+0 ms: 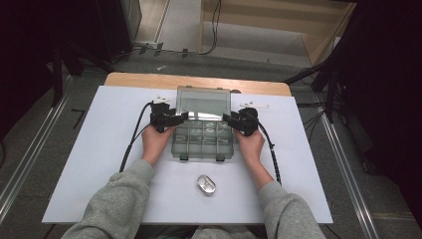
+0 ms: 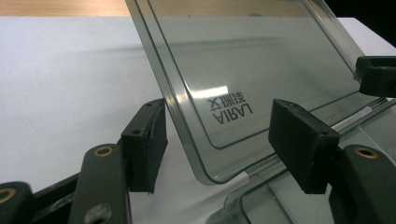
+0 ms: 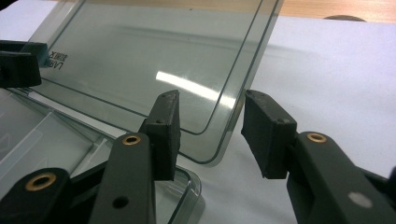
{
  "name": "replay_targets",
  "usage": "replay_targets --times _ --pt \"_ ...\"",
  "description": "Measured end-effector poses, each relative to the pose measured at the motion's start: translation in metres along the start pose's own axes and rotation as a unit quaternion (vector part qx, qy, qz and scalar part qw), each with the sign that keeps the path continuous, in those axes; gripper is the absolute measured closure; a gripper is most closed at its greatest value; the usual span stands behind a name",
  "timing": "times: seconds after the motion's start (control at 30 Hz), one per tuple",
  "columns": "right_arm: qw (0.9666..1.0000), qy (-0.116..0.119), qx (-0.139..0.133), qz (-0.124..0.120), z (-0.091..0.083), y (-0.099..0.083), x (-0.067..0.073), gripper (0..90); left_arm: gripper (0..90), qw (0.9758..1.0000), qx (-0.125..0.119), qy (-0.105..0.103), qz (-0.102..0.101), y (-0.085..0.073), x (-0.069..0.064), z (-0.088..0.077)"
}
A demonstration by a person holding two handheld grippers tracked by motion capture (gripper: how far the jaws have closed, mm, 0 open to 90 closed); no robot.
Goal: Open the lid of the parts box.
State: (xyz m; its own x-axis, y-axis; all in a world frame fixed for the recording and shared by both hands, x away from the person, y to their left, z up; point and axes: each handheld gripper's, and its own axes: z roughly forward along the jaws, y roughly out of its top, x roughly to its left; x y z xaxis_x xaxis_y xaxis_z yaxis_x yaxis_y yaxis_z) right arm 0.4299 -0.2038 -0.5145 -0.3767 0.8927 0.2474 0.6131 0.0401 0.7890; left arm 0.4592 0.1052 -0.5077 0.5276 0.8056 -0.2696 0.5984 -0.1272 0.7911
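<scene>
Black jaws of the left gripper [image 2: 219,144] stand spread around the near corner of the clear lid [image 2: 252,79], pads not pressing it; the right gripper [image 3: 210,135] likewise straddles the opposite lid edge, spread. Unheld and tilted back over the compartment box [image 1: 203,139], the lid could likely drop shut or get knocked.

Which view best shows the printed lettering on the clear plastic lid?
Left gripper view: the lettering on the clear plastic lid is large and sharp, though mirrored. Right gripper view shows it tiny at the lid's far corner; high view, illegible.
</scene>
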Motion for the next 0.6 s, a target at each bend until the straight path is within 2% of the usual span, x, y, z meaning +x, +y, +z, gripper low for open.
replay_targets --times 0.1,0.33,0.47,0.5,0.57,0.6 --pt "1.0000 0.000 0.003 -0.002 0.000 0.001 0.000 54.5 35.6 1.0000 -0.001 0.006 0.005 0.000 -0.001 0.000" --pt "1.0000 0.006 0.005 -0.005 -0.003 0.003 0.002 47.1 31.1 1.0000 0.001 0.006 0.001 0.001 0.001 -0.001" --pt "0.9999 0.016 0.005 0.000 -0.010 0.006 0.003 40.8 30.9 1.0000 -0.001 0.001 -0.007 0.005 0.001 -0.007" --pt "0.9996 0.028 0.009 0.002 -0.014 0.007 0.003 38.6 30.4 0.9999 -0.003 -0.005 -0.010 0.006 0.001 -0.010" --pt "0.9994 0.033 0.010 0.002 -0.016 0.008 0.003 37.2 29.1 0.9999 -0.001 -0.009 -0.012 0.007 0.000 -0.011" --pt "0.9990 0.043 0.013 0.000 -0.020 0.009 0.005 35.6 29.1 0.9999 0.007 -0.011 -0.010 0.007 -0.002 -0.013"
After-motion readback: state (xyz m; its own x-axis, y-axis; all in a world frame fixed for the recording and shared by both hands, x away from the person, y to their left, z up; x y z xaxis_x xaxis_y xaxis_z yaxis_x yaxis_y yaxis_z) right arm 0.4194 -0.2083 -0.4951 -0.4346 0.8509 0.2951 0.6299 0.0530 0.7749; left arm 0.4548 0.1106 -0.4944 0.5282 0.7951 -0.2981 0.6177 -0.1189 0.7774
